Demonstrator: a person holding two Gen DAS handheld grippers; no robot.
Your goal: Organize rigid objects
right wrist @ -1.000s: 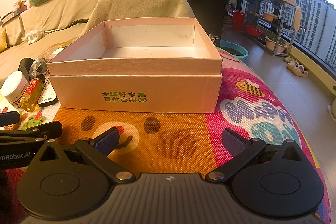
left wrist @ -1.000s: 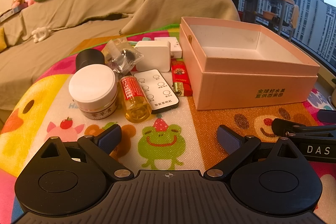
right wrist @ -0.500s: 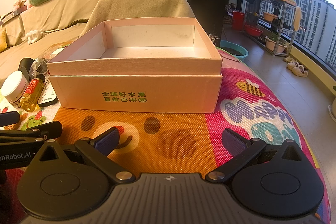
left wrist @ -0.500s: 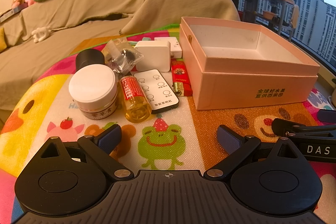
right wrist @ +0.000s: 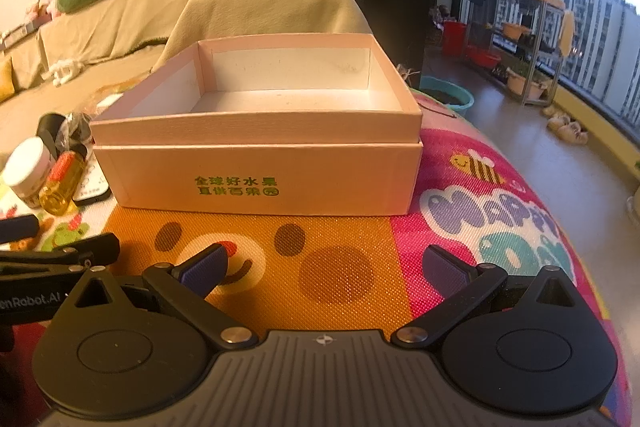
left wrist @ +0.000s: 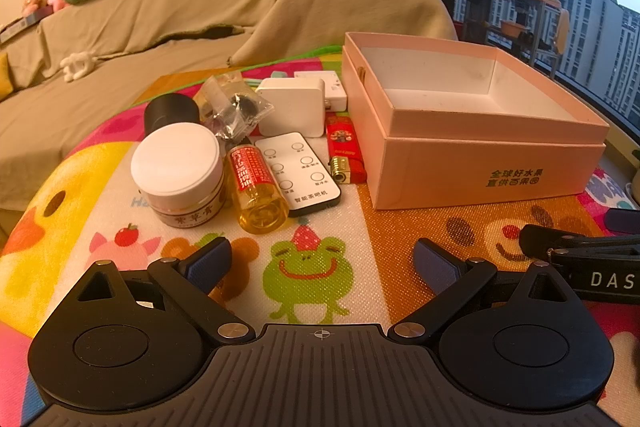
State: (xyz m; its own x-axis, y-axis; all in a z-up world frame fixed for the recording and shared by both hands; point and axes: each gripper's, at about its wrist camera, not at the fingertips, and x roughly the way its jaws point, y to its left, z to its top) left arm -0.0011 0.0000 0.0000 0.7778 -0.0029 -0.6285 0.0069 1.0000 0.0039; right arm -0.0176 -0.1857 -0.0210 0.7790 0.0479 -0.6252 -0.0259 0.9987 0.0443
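Nothing is sorted yet, by my reading. The pink box [left wrist: 476,163] sits empty on the cartoon-print mat [left wrist: 312,267]. Just beside it to the left lie the white adapter [left wrist: 292,105], white-lidded jar [left wrist: 178,173], remote [left wrist: 298,173], amber bottle [left wrist: 256,187] and red lighter [left wrist: 344,151]. The left claw [left wrist: 322,261] and right claw [right wrist: 326,265] both rest spread wide, grasping nothing.

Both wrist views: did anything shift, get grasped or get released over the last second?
Nothing visibly changed. The left gripper and right gripper are open and empty above the mat, the pink box holds nothing, and the small items beside it lie as before.
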